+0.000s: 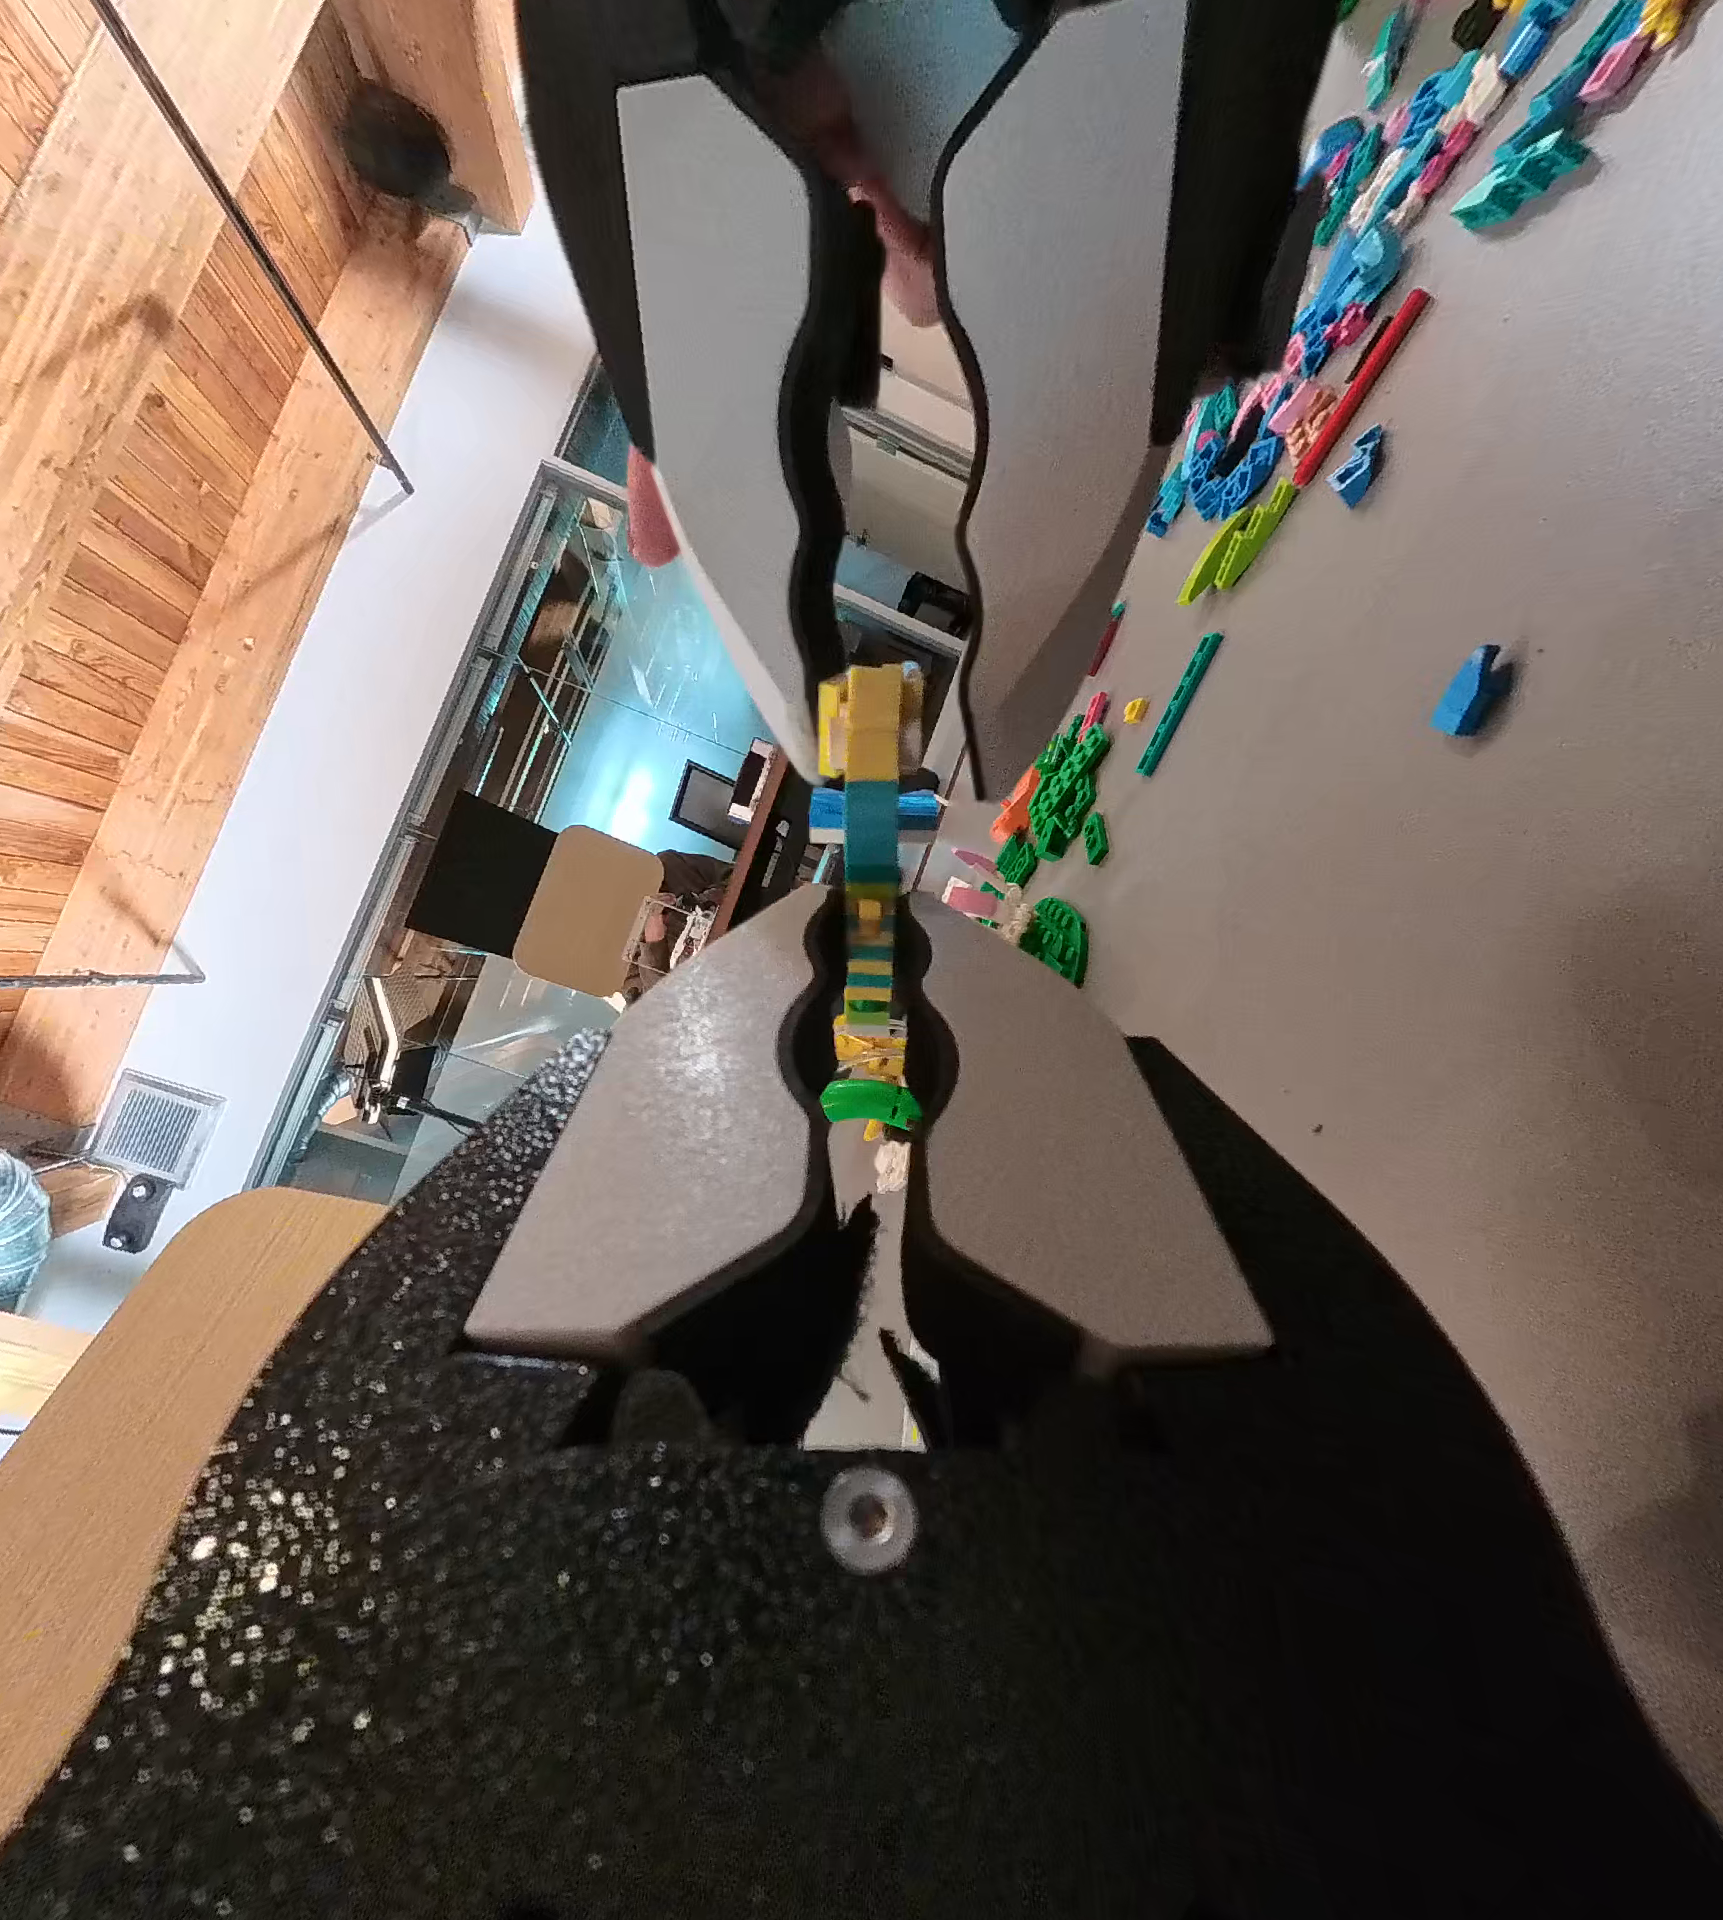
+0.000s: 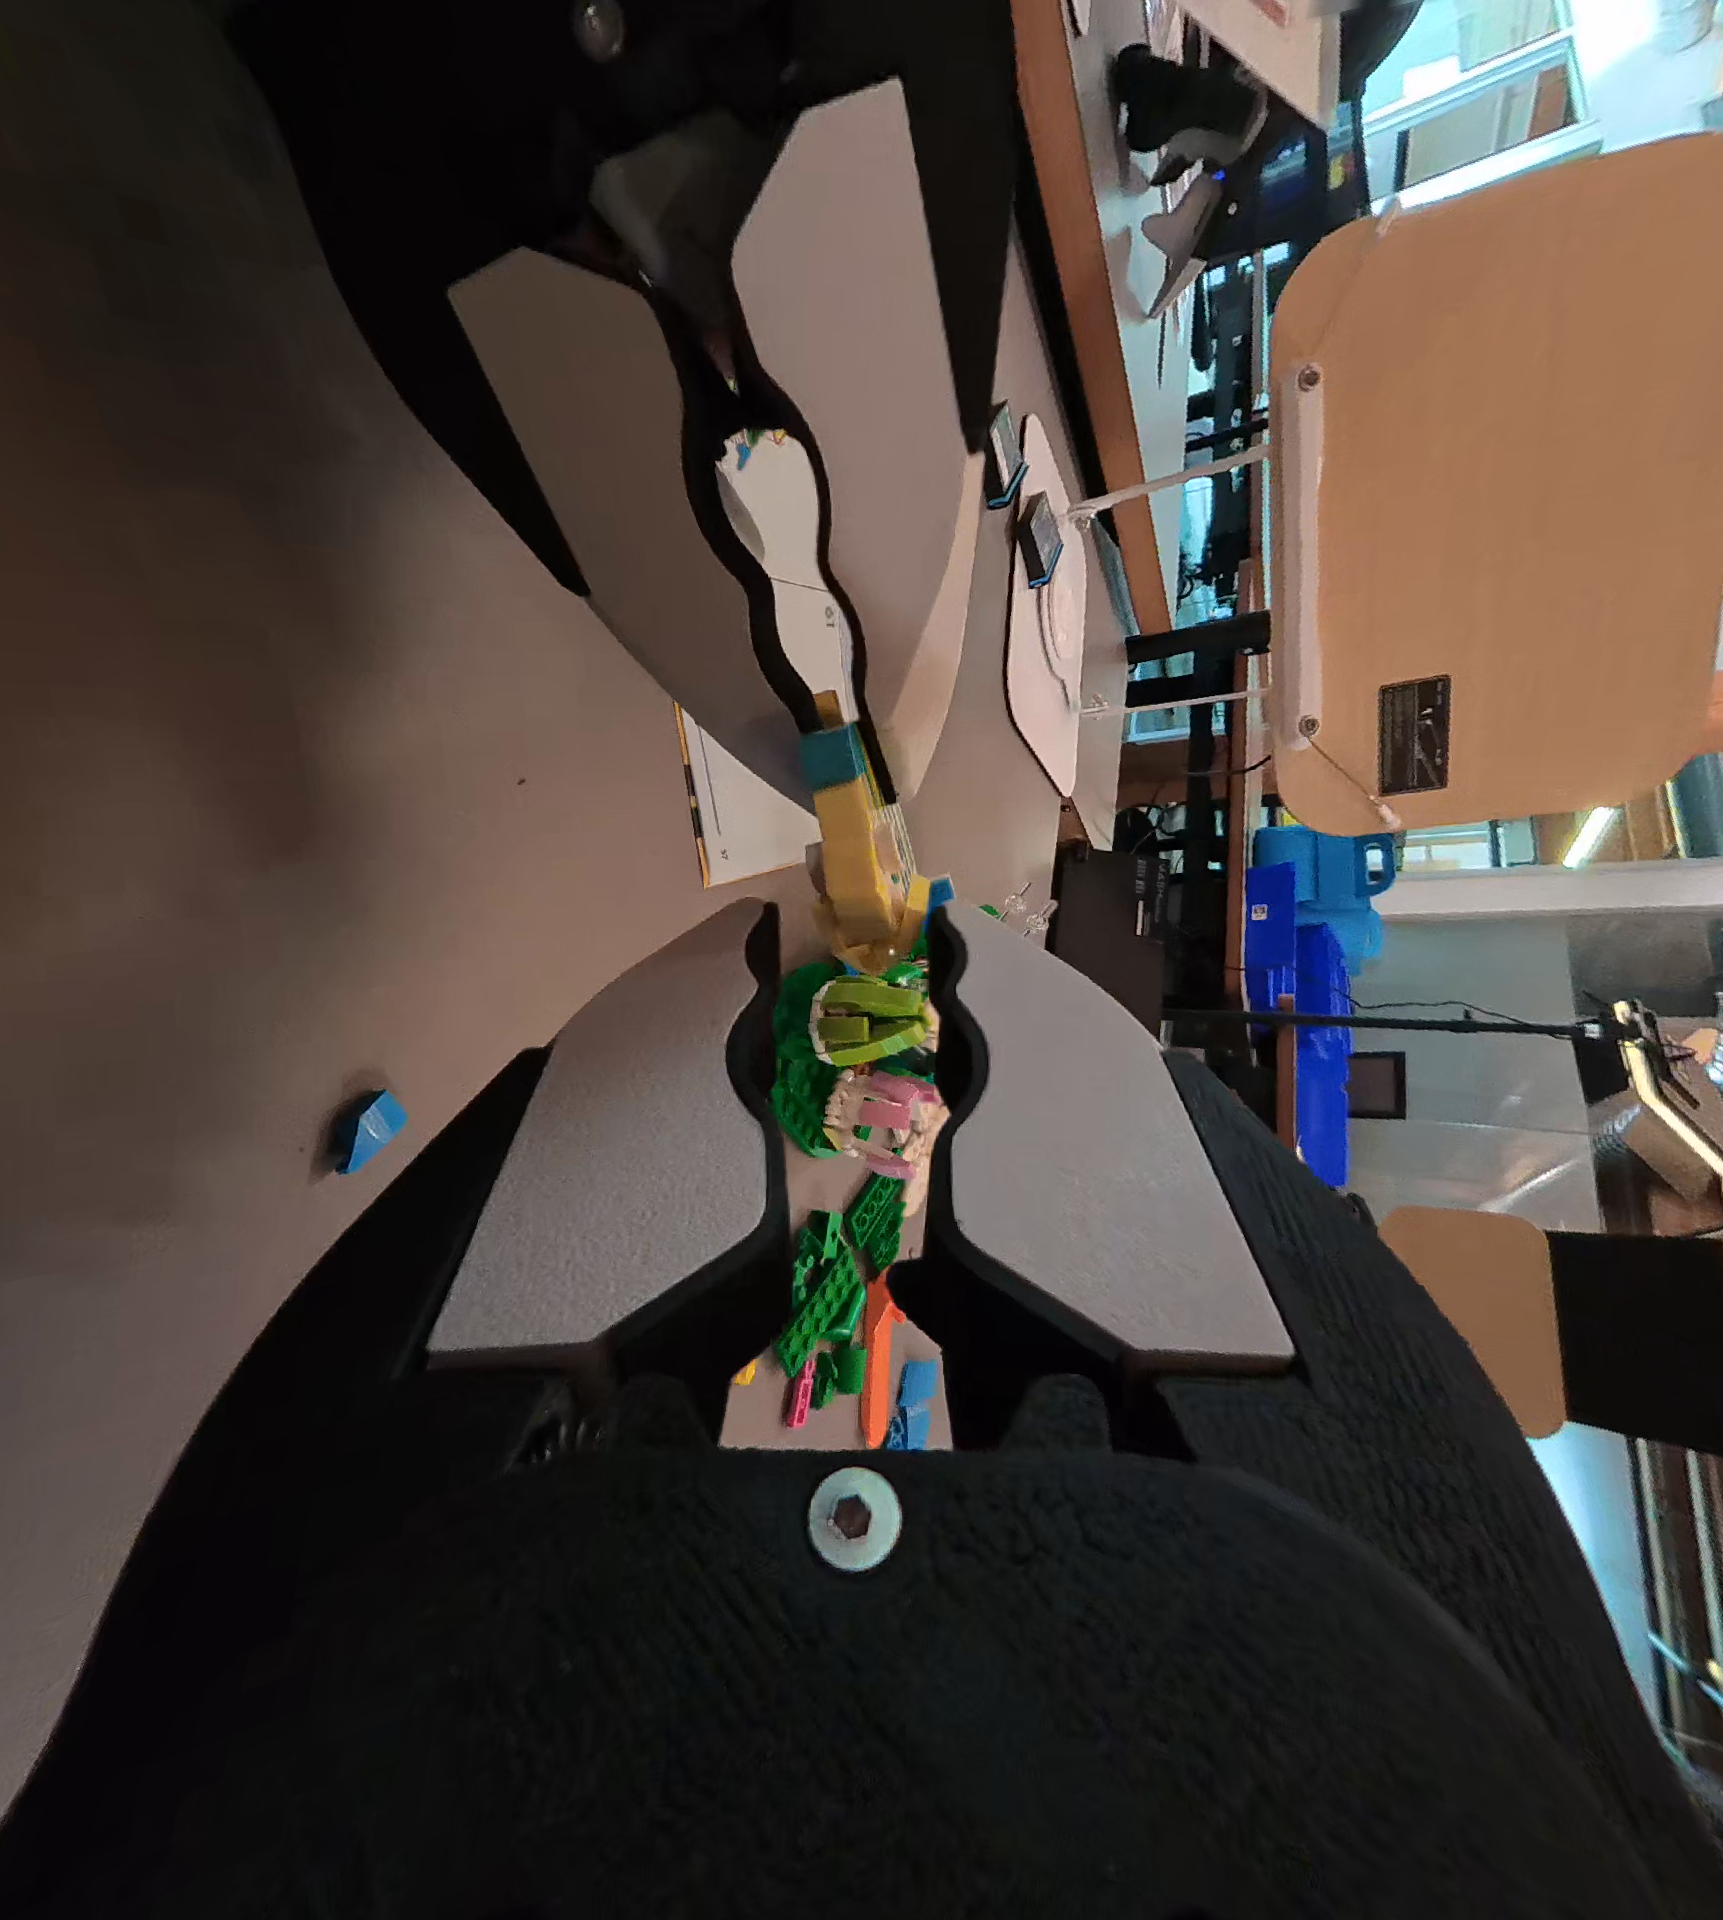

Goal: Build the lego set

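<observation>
A slim lego build of stacked yellow and teal bricks (image 1: 867, 831) hangs in the air between both grippers. My left gripper (image 1: 867, 914) is shut on its striped lower end; a green curved piece (image 1: 867, 1101) sits farther back between the fingers. My right gripper (image 1: 893, 774) comes in from the opposite side and closes on the yellow end. In the right wrist view my right gripper (image 2: 857, 920) holds the yellow part of the build (image 2: 852, 852), and the left gripper (image 2: 852, 764) clamps the teal end.
The grey table (image 1: 1459, 1039) carries loose bricks: a green pile (image 1: 1065, 800), a blue, teal and pink spread (image 1: 1356, 312), a red bar (image 1: 1361, 384), a lone blue brick (image 2: 369, 1127). Green plates (image 2: 826, 1288), a small lime-and-pink build (image 2: 867, 1029) and a booklet (image 2: 732, 790) lie below.
</observation>
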The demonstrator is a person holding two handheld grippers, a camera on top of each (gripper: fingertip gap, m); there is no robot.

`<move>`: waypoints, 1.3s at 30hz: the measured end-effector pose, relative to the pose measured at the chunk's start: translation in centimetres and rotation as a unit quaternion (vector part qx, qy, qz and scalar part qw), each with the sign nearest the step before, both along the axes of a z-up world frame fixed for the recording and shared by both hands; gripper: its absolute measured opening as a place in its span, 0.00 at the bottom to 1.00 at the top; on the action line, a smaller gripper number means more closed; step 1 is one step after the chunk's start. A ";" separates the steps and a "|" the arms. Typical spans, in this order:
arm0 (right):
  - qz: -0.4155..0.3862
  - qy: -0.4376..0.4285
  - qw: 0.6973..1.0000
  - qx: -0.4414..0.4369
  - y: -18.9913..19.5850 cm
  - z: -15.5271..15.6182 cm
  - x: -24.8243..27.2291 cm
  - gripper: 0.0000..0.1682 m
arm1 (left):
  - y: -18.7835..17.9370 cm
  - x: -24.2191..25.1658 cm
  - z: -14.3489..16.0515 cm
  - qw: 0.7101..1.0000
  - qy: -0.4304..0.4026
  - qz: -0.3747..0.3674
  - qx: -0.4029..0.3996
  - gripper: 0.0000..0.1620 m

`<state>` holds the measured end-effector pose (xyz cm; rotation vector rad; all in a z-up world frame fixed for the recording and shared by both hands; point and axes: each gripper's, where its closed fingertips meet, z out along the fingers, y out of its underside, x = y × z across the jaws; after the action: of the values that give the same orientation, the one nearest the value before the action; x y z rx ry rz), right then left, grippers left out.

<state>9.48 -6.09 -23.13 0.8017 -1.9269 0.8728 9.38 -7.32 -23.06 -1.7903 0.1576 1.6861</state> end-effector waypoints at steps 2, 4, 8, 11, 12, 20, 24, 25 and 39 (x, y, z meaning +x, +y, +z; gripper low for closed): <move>0.000 0.008 1.000 -0.002 -0.1 0.0 0.0 0.13 | 0.0 -0.1 -0.1 1.000 -0.002 0.002 -0.003 0.05; 0.002 0.021 1.000 -0.005 -0.3 0.1 0.0 0.10 | 0.0 -0.1 -0.3 1.000 -0.007 0.003 -0.004 0.05; 0.002 0.051 0.999 0.012 -0.2 -0.2 -0.2 0.10 | 0.0 -0.2 -0.6 1.000 -0.022 0.005 -0.007 0.05; 0.000 0.104 0.994 0.039 -0.2 -0.4 -0.5 0.09 | 0.1 -0.3 -1.1 0.999 -0.045 0.010 -0.006 0.05; -0.004 0.120 0.991 0.050 -0.2 -0.4 -0.6 0.09 | 0.0 -0.4 -1.2 0.999 -0.052 0.014 -0.007 0.05; 0.012 0.116 0.989 0.092 0.2 -1.0 -0.6 0.09 | 0.3 -0.3 -1.7 0.998 -0.053 0.015 -0.031 0.05; 0.023 0.121 0.984 0.130 0.4 -1.6 -0.5 0.08 | 0.4 -0.3 -2.2 0.997 -0.051 0.018 -0.055 0.05; 0.024 0.120 0.982 0.141 0.5 -1.7 -0.5 0.08 | 0.5 -0.3 -2.3 0.997 -0.048 0.021 -0.061 0.05; 0.001 0.029 0.995 0.096 0.1 -1.1 -1.0 0.09 | 0.3 -0.7 -1.9 0.995 -0.097 0.015 0.012 0.05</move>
<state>8.48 -5.95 -24.18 0.9329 -1.9789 0.6645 8.73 -7.05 -24.93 -1.9351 0.0255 1.5174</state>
